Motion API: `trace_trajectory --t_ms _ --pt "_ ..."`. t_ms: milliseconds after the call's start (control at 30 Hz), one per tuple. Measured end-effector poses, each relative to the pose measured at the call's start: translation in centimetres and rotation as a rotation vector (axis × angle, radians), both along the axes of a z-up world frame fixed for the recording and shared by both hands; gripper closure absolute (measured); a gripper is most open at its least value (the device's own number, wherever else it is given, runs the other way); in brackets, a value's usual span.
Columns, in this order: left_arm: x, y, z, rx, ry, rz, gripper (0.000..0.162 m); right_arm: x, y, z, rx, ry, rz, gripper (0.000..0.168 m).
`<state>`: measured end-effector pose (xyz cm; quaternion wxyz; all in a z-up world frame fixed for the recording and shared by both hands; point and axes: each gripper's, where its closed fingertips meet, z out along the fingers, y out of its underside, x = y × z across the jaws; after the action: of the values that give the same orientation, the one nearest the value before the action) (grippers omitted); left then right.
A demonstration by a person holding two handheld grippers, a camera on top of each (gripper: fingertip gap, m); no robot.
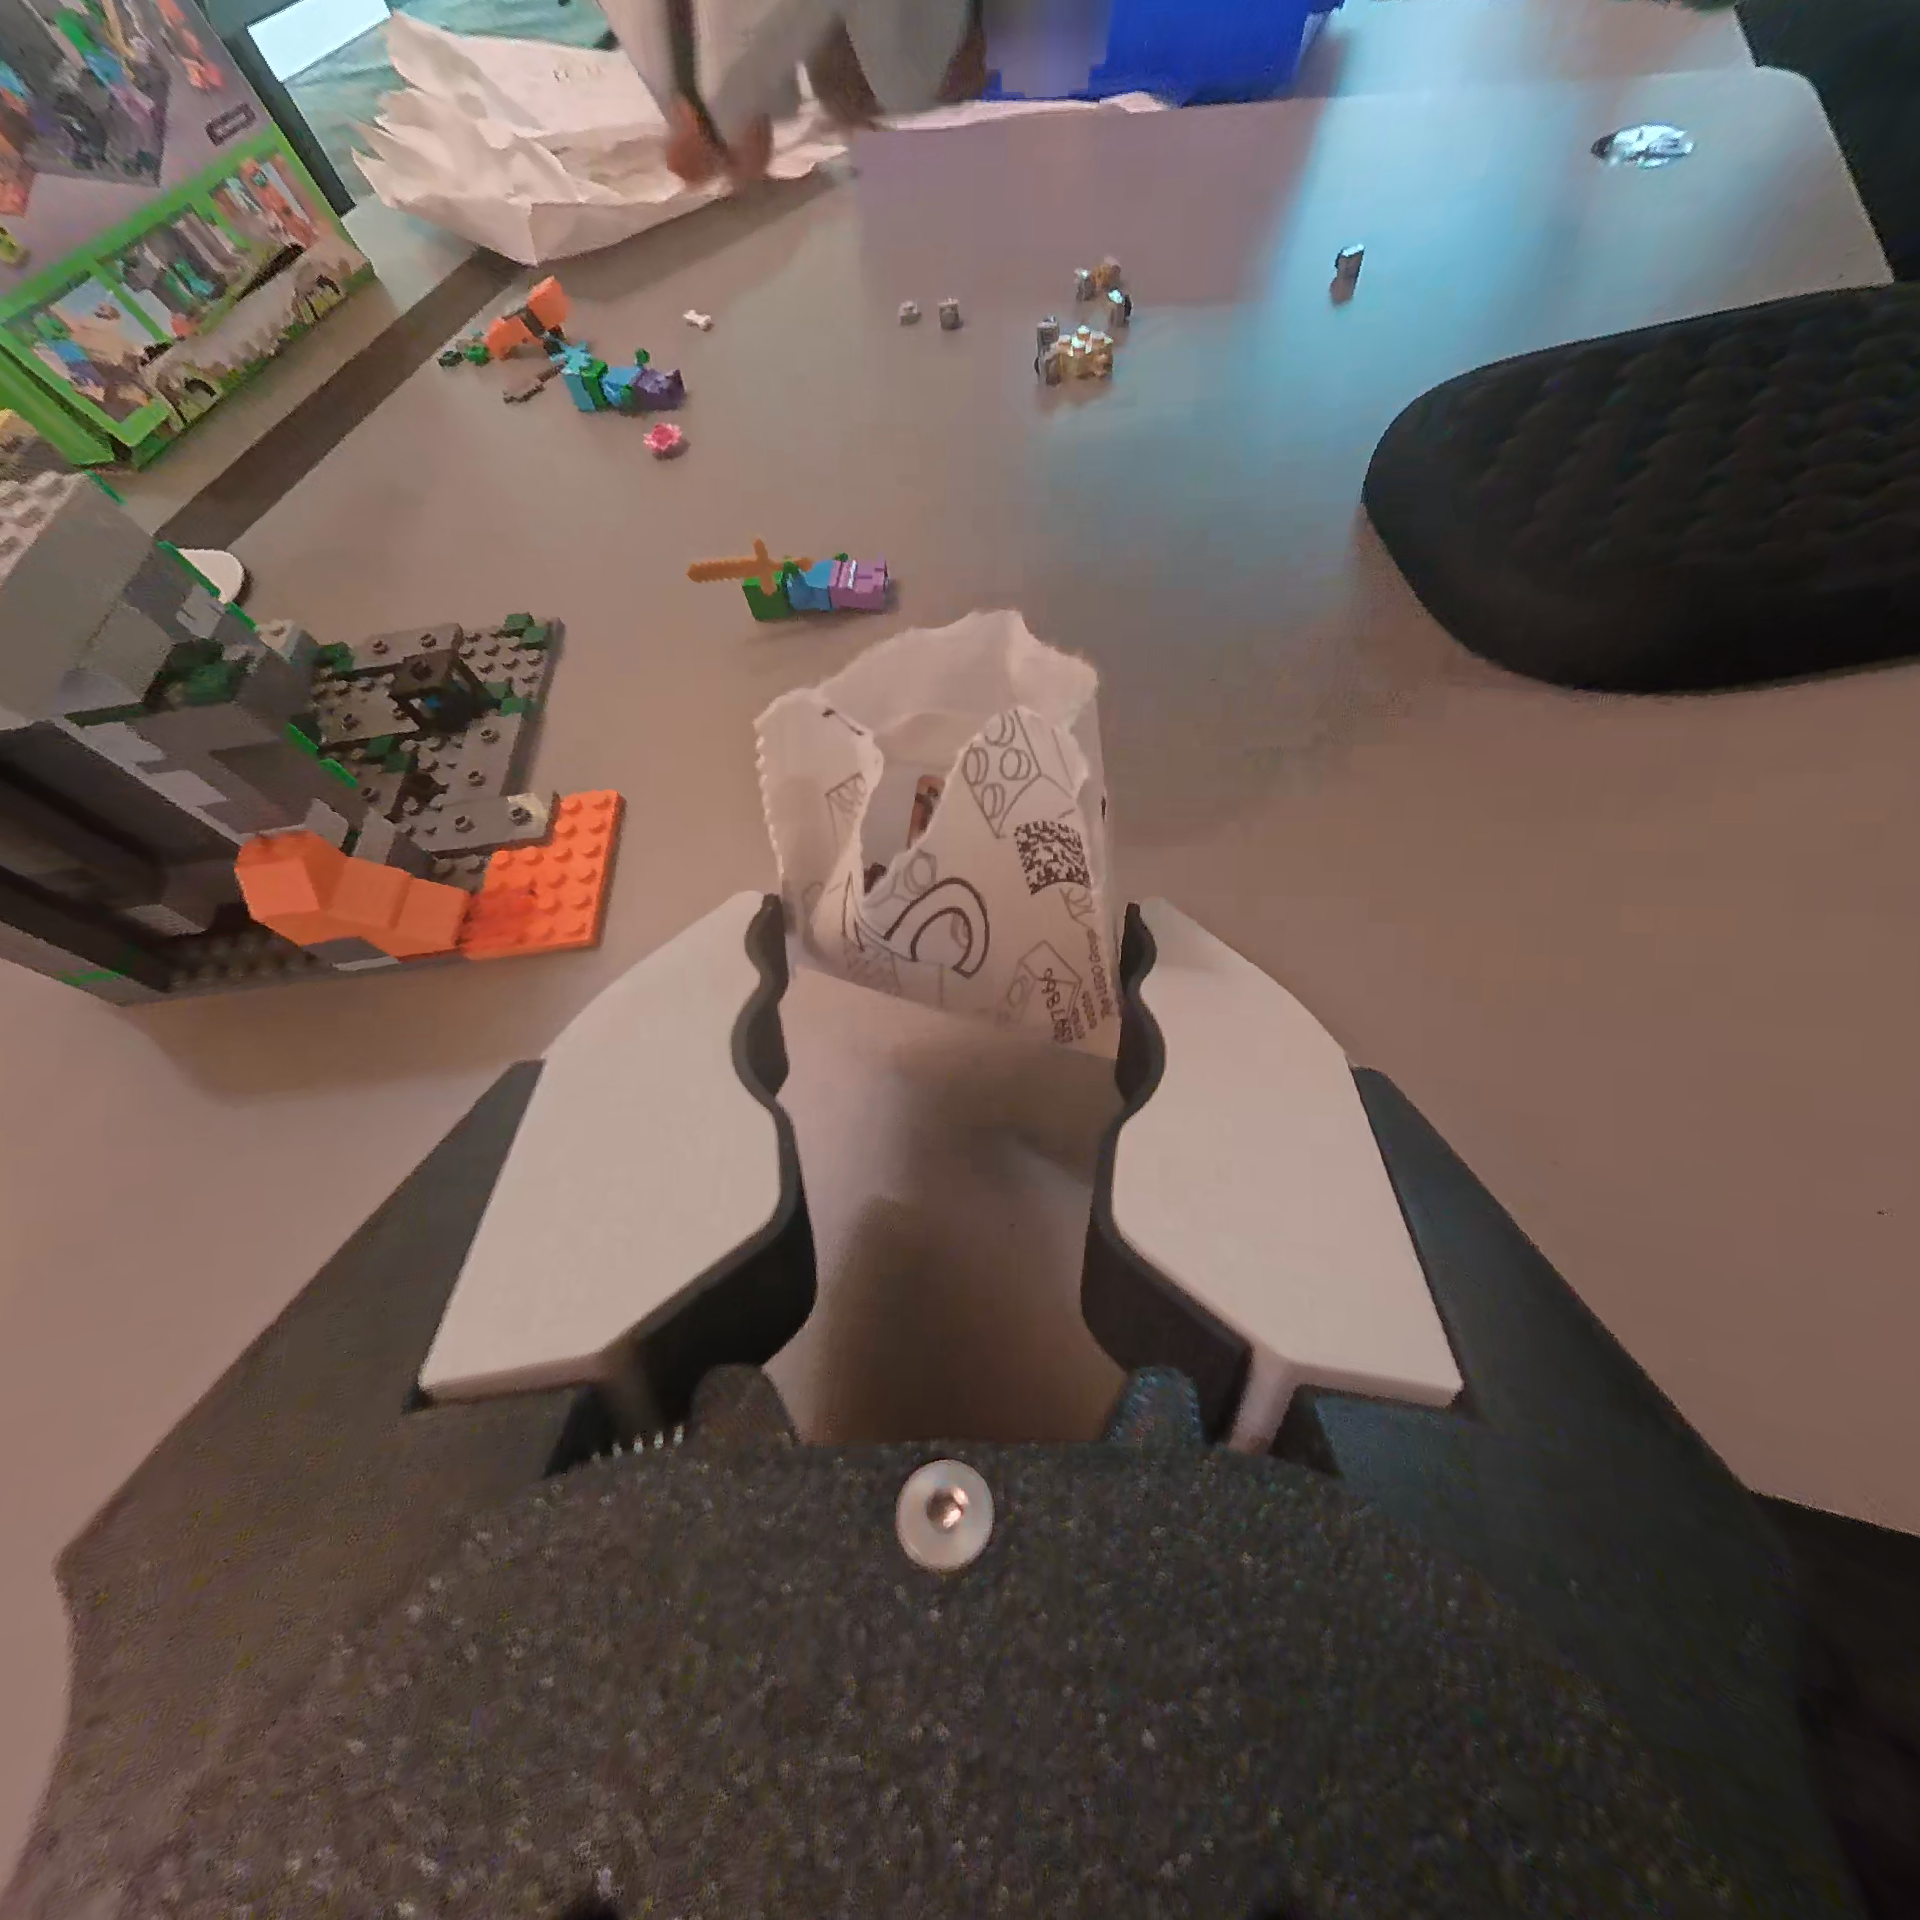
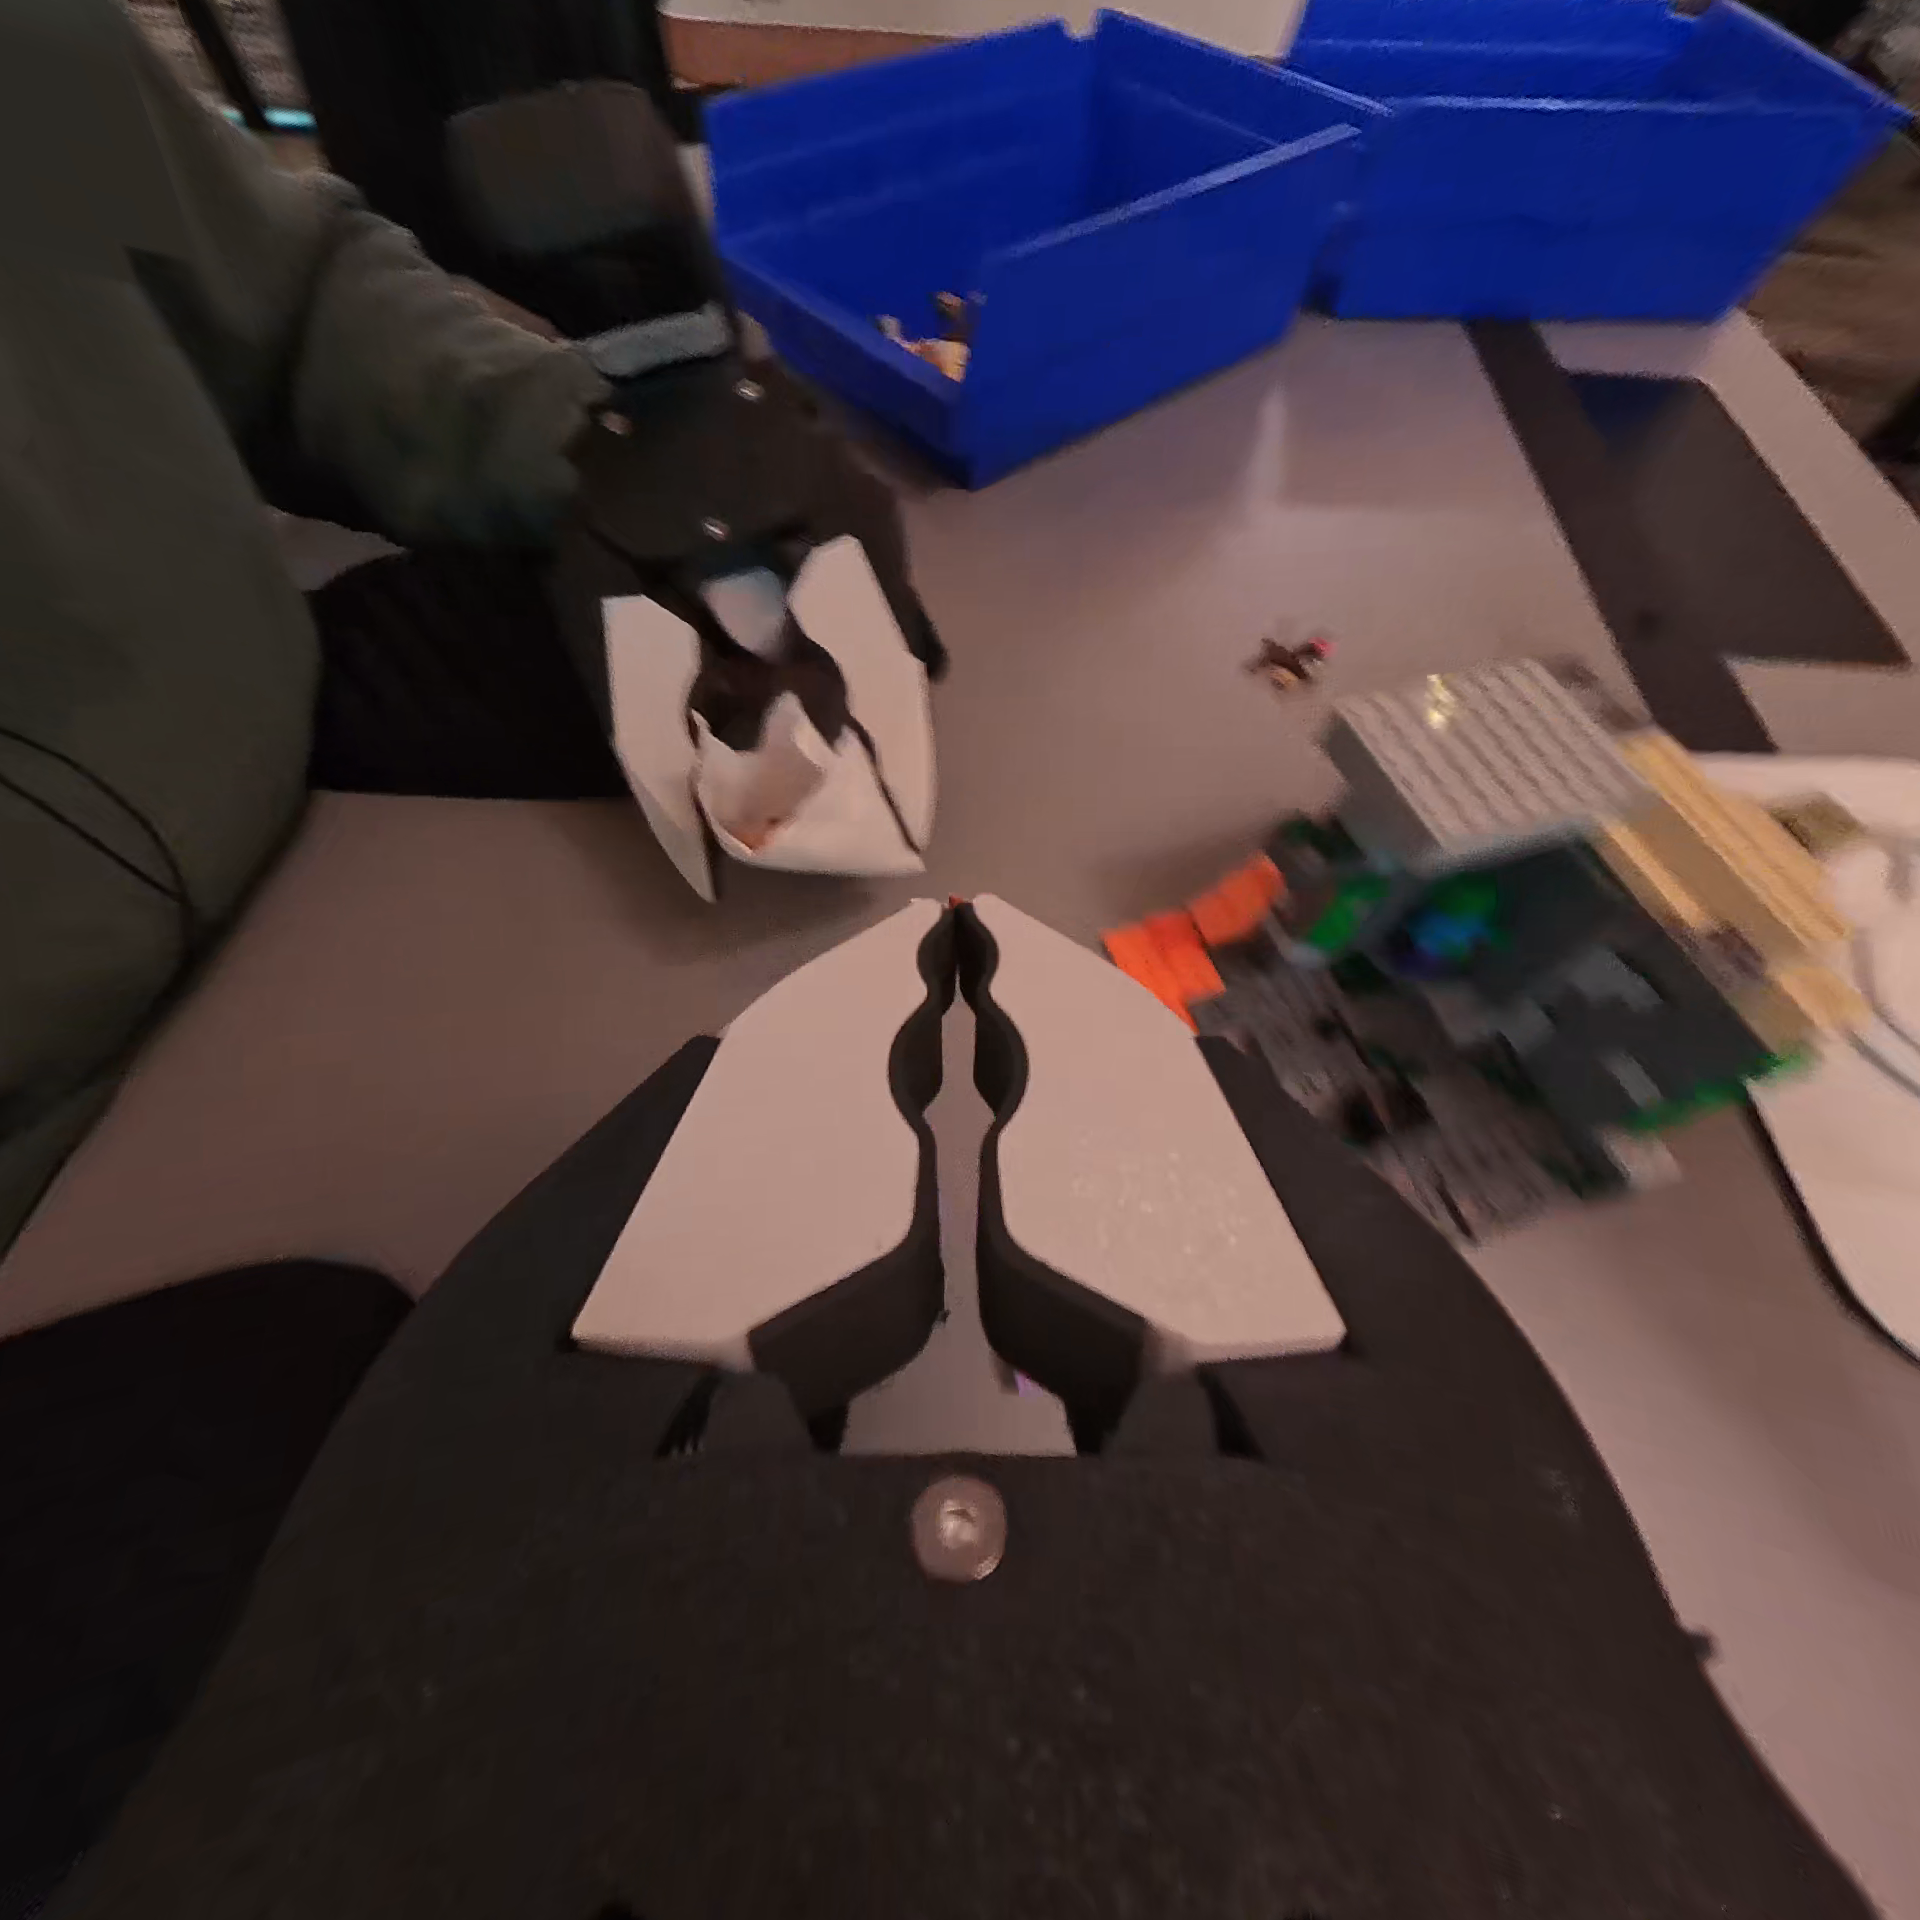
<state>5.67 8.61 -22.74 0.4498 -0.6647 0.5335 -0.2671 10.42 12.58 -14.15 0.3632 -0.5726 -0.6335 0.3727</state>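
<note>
My left gripper [image 1: 951, 925] is open, with its jaws on either side of the base of a torn white paper bag [image 1: 1023, 790] printed with brick drawings, close to its sides. The bag stands open-topped on the grey table [image 1: 1351, 935], with small pieces inside. The right wrist view shows the same gripper [image 2: 816, 873] around the bag [image 2: 862, 831], held by a person's sleeved arm [image 2: 260, 395]. My right gripper [image 2: 956, 909] is shut, with a tiny orange piece [image 2: 954, 896] showing at its tips, just in front of the bag and left of the grey and orange brick build [image 2: 1507, 935].
The brick build [image 1: 312, 831] stands left of the bag. A small figure with a sword [image 1: 821, 587], loose pieces [image 1: 582, 364] and grey bits [image 1: 1081, 343] lie farther off. Also in view are a set box [image 1: 135, 260], crumpled white paper [image 1: 520, 156], a black cushion [image 1: 1662, 488] and two blue bins [image 2: 1039, 260]. Left tips to right tips: about 12 cm.
</note>
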Motion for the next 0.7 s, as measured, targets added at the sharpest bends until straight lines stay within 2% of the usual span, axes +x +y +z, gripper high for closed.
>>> trace_trajectory --t_ms 133,233,300,567,700 --pt "-0.1 0.1 0.6 -0.002 -0.045 0.005 0.101 -4.5 -3.5 -0.6 0.02 0.005 0.106 0.168" --pt "-0.1 0.0 1.1 0.003 -0.074 0.003 0.101 -6.1 -4.4 -1.7 0.042 -0.031 0.136 0.168" --pt "-0.1 0.0 1.1 0.004 -0.078 0.002 0.101 -6.4 -4.8 -2.0 0.038 -0.037 0.145 0.162" --pt "0.0 -0.1 1.0 0.009 -0.072 -0.006 0.101 -4.9 -4.5 -1.7 0.054 -0.013 0.088 0.155" --pt "0.0 -0.1 0.9 0.007 -0.066 -0.005 0.1 -1.4 -0.8 -1.8 0.072 -0.03 -0.076 0.155"
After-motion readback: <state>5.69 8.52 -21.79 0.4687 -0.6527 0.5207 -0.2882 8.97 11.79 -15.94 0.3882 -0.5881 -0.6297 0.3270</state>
